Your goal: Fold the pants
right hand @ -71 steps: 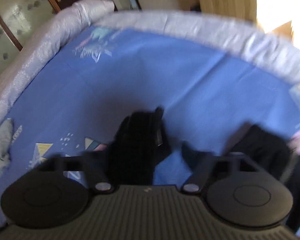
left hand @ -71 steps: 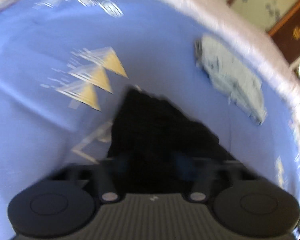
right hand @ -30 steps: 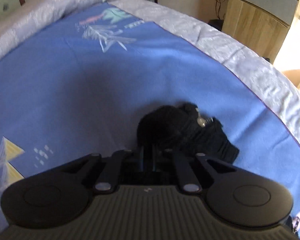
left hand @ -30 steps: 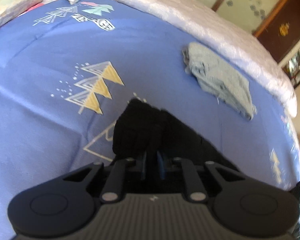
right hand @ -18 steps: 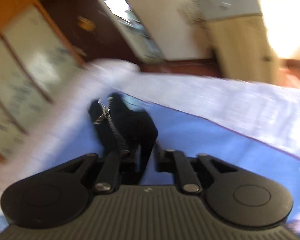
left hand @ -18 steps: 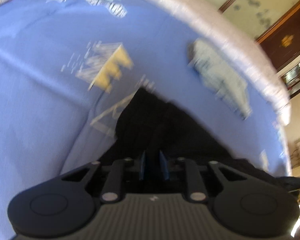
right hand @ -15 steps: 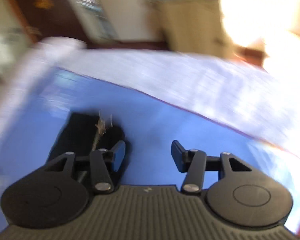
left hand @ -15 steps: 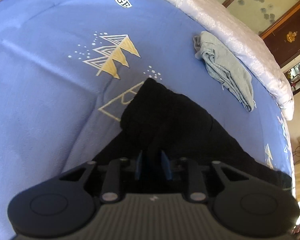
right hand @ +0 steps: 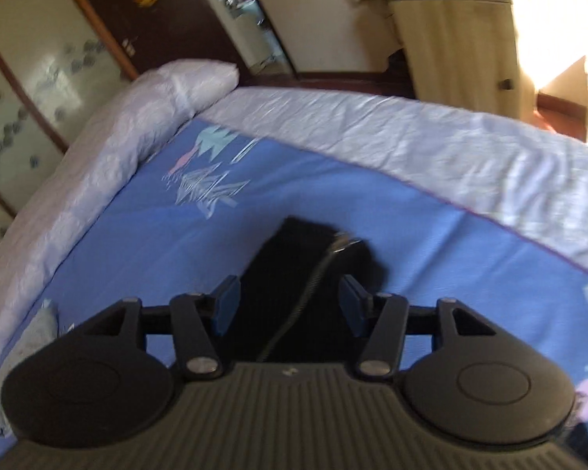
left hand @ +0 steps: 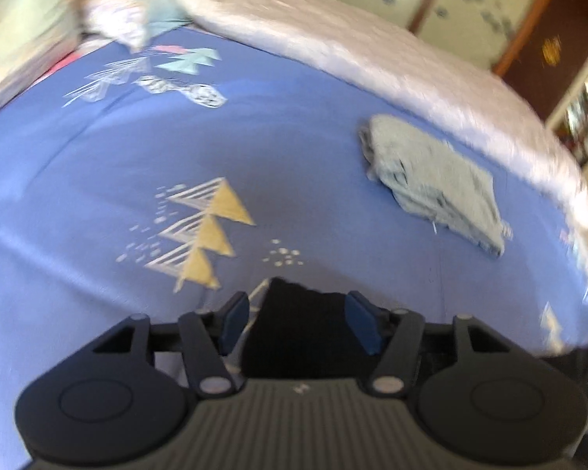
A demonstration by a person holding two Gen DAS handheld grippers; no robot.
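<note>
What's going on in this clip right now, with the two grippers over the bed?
A person with a handheld gripper in each hand is folding black pants on a blue patterned bedsheet. The left gripper and right gripper are both opening, pads clear of the dark cloth lying between them. The zipper shows on the right side. A folded light-blue garment lies farther off.

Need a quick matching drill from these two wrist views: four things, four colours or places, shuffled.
Things:
1. black pants
2. folded pale grey garment
3. printed bed sheet
4. yellow triangle print

Descriptions:
A. blue, covers the bed
B. between the pads of both hand-held grippers, unpinched
C. near the white quilted edge
D. on the sheet, left of the pants in the left wrist view

Pairs: 1-B, 2-C, 3-A, 4-D
</note>
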